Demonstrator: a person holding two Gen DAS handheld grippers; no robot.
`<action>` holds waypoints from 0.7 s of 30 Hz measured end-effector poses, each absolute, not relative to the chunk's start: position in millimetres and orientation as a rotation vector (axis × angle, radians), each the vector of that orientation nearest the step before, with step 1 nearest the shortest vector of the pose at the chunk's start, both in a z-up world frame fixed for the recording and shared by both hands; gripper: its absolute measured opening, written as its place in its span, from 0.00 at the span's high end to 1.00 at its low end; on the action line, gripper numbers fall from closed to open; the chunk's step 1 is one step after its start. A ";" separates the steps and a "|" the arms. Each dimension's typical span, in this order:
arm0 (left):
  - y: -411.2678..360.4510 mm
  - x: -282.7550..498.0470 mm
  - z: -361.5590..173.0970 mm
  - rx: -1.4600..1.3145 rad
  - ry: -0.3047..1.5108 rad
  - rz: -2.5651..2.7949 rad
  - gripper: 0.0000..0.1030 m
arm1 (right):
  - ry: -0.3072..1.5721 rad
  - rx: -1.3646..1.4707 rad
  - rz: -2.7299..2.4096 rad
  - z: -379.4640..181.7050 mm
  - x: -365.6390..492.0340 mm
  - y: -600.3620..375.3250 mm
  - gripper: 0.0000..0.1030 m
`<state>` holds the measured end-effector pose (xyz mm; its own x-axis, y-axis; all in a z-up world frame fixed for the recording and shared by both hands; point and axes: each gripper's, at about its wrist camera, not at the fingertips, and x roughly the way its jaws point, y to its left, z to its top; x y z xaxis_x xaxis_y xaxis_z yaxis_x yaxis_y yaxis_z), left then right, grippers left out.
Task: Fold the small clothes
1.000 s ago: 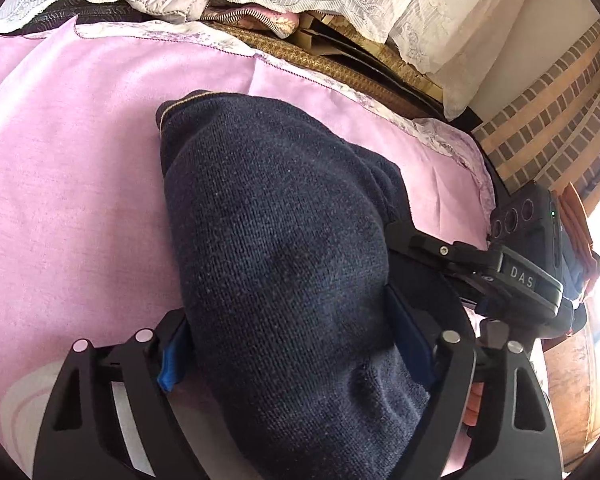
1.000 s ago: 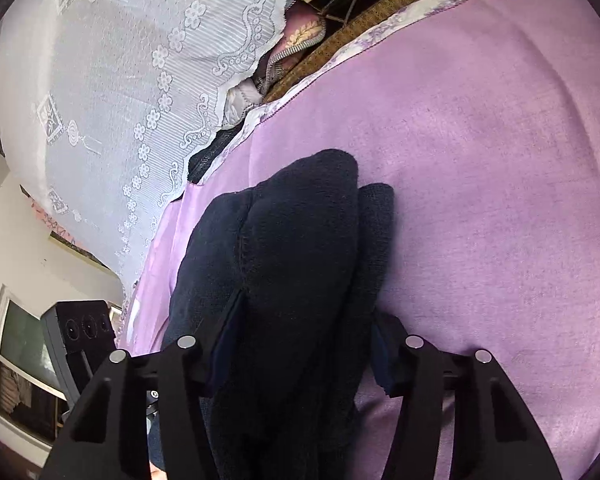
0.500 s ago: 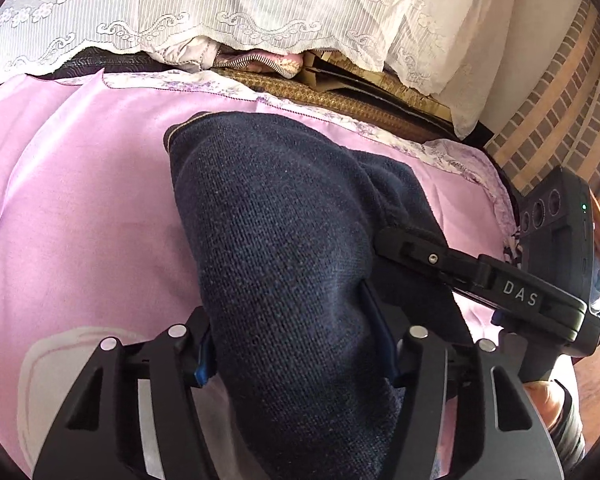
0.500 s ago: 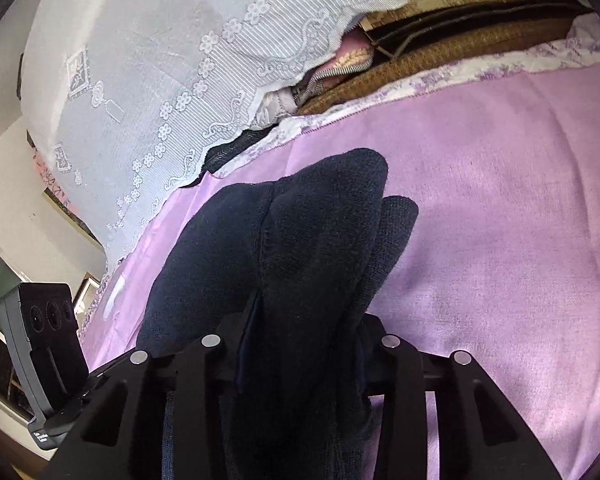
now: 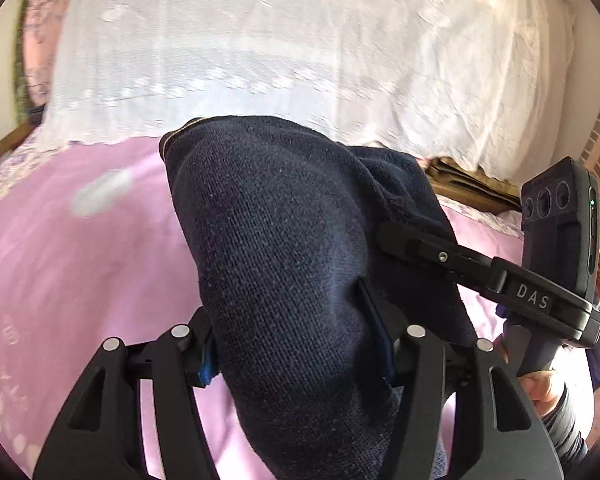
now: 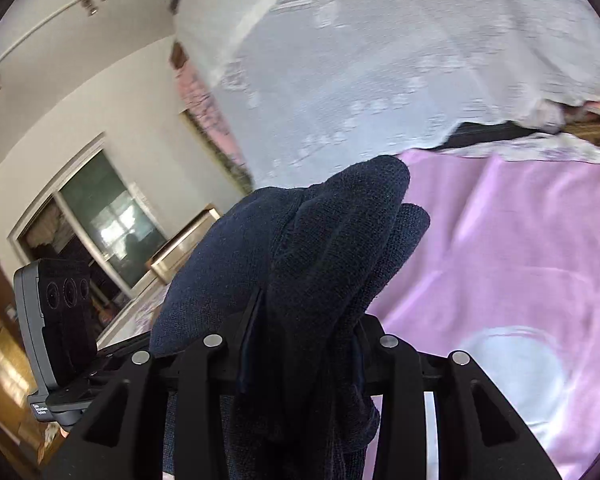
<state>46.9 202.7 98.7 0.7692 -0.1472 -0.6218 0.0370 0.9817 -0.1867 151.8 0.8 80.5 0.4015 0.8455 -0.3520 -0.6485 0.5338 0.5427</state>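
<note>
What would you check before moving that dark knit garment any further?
1. Left gripper clamped on the garment: ok, the knit bulges between its fingers.
2. Right gripper clamped on it too: ok, bunched folds sit pinched in its jaws.
3. Garment lifted off the pink sheet: cannot tell, its lower part is hidden.
4. Garment flat and even for folding: not ok, it is bunched and lumpy in both views.
5. Bare sheet to lay it on: ok, open pink cloth shows beside it.
6. Pictures sharp enough to judge: not ok, the white lace cover is blurred.
</note>
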 end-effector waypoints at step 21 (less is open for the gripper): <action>519.5 -144.4 -26.6 -0.588 0.788 0.351 0.40 | 1.113 0.061 1.263 -43.5 45.7 362.8 0.64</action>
<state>-144.4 519.5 -26.6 0.6605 0.0796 -0.7466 -0.5022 0.7860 -0.3605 45.7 362.8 -43.5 -0.1117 0.7717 -0.6261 -0.7182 0.3727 0.5876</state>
